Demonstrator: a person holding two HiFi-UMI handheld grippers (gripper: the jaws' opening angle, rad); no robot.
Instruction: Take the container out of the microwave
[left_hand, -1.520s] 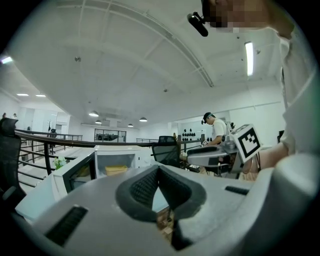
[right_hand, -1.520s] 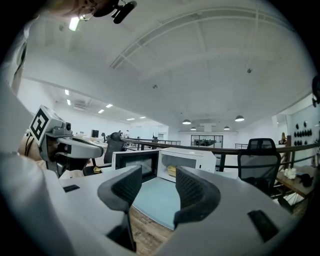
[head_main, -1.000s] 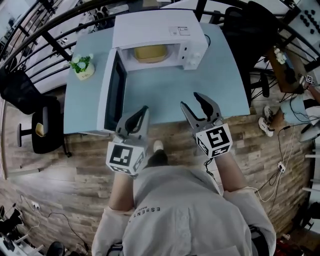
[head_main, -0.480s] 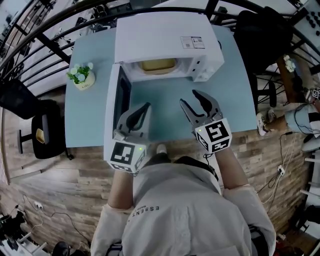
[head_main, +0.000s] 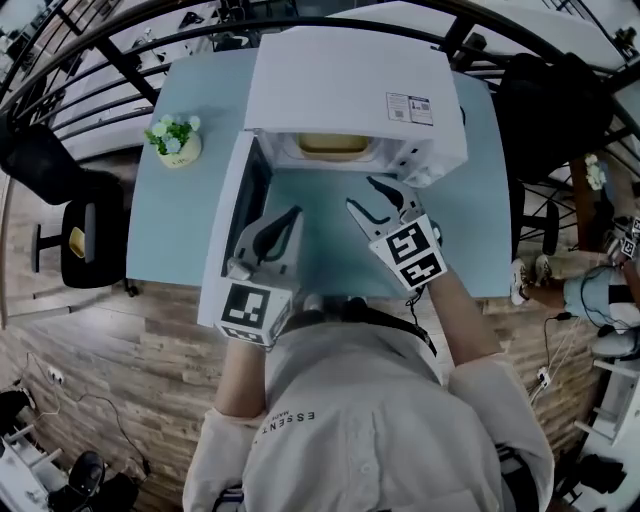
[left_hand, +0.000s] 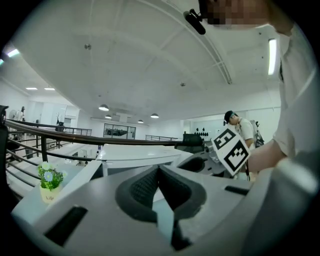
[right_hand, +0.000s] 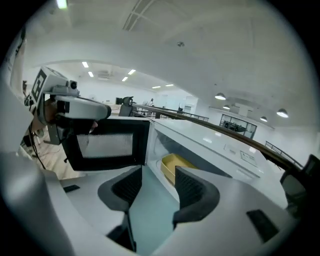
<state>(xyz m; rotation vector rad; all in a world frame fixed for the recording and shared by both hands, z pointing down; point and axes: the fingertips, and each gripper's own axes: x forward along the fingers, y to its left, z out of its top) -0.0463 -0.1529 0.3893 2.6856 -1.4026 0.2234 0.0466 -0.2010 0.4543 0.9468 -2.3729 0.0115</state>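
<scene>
As the door (head_main: 243, 205) stands open at centre left, my right gripper (head_main: 362, 195) holds its jaws apart toward the container (head_main: 331, 146) in the microwave (head_main: 340, 80) — left gripper (head_main: 288, 216) pressed together, empty.

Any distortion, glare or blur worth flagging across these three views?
Head view: strong fisheye bows the edges of the pale blue table; even light, sharp. Left gripper view: dark round vignette, round ceiling lamps glare mildly. Right gripper view: same vignette; the yellow rectangular container inside the white microwave reads clear.
</scene>
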